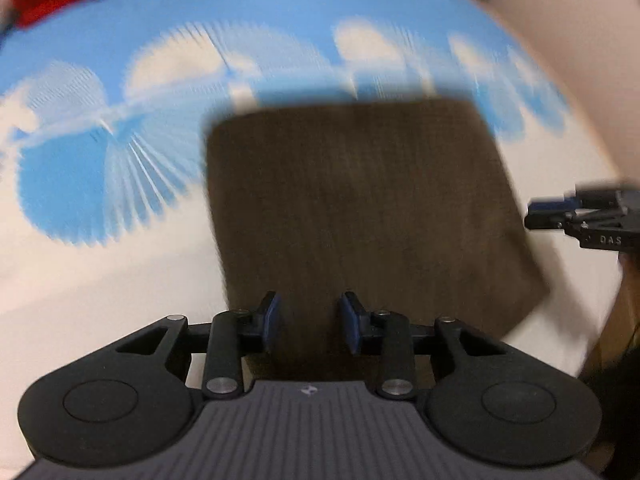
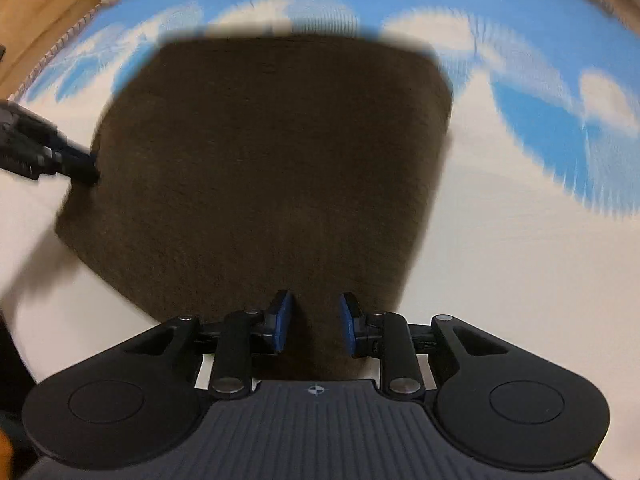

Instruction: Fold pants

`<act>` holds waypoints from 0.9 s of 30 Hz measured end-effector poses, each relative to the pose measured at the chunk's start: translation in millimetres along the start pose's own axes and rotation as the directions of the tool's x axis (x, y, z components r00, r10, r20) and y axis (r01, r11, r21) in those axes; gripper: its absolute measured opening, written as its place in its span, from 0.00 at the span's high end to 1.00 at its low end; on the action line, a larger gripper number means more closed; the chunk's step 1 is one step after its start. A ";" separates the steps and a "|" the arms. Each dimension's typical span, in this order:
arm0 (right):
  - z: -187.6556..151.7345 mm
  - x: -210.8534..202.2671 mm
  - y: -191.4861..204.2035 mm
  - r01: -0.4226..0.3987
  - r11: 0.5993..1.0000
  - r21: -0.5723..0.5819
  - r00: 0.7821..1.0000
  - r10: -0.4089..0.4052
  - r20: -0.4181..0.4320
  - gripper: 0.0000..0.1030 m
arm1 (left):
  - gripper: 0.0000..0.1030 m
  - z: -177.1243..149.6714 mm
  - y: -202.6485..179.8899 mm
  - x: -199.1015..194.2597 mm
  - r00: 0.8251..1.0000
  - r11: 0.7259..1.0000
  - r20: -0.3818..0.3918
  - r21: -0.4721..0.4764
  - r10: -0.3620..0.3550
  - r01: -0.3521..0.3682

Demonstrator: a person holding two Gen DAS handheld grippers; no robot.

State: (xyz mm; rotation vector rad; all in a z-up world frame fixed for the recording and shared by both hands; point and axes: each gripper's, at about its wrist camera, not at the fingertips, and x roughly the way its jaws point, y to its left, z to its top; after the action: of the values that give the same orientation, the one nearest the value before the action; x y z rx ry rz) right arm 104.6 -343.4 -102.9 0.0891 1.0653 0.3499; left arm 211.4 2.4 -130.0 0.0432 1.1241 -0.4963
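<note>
In the left wrist view, the dark brown folded fabric pants (image 1: 360,208) are seen flat on the blue-and-white patterned sheet (image 1: 100,184); the left gripper (image 1: 309,322) is held above the near edge, jaws apart, nothing gripped. In the right wrist view, the right gripper (image 2: 316,322) is likewise parted, seemingly released after the fold.

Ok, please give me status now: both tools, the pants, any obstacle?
Left tool open, right tool open, nothing held. Brown pants folded flat on blue-and-white cover. No obstacle seen.

Dark brown pants (image 1: 360,208), folded

They lie flat as a compact, roughly square bundle with rounded corners on a white and blue patterned cloth (image 1: 100,260); motion blur hides seams and finer detail.
</note>
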 end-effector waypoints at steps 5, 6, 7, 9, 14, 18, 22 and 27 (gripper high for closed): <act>35.9 2.2 -34.3 0.099 0.953 0.286 0.974 -0.152 0.170 0.50 | 0.38 24.2 32.2 0.4 0.987 0.963 0.157 -0.269 0.024 0.019; 40.4 11.5 -41.6 0.104 0.936 0.336 0.974 -0.163 0.155 0.48 | 0.20 25.2 36.9 10.3 0.990 0.951 0.137 -0.309 0.026 0.018; 43.1 22.9 -50.1 0.089 0.916 0.391 0.980 -0.151 0.130 0.42 | 0.14 25.4 39.3 19.5 0.993 0.940 0.115 -0.342 0.029 0.012; 44.8 43.7 -63.6 0.055 0.869 0.491 0.991 -0.107 0.080 0.26 | 0.12 25.5 47.1 46.4 0.998 0.912 0.056 -0.409 -0.007 0.030; 50.1 73.9 -62.1 -0.032 0.828 0.560 0.997 -0.012 0.075 0.20 | 0.15 20.4 64.9 87.7 0.984 0.832 0.047 -0.528 -0.172 0.171; 63.7 64.3 -50.6 0.014 0.863 0.505 0.995 -0.061 0.076 0.43 | 0.58 26.5 73.5 85.2 0.963 0.812 0.090 -0.522 -0.254 0.263; 81.0 41.5 -41.2 0.030 0.885 0.464 0.988 -0.097 0.121 0.61 | 0.64 40.7 72.4 58.4 0.952 0.842 0.145 -0.445 -0.270 0.306; 92.2 27.2 -34.7 -0.031 0.941 0.336 0.950 -0.076 0.301 0.52 | 0.49 34.7 86.7 57.0 0.987 0.834 0.116 -0.529 -0.112 0.157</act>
State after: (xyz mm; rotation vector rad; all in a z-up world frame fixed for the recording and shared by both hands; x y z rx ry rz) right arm 204.8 -358.4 -89.2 0.4265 0.8022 0.1217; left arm 295.0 49.5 -182.7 -0.5486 1.1577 -0.2875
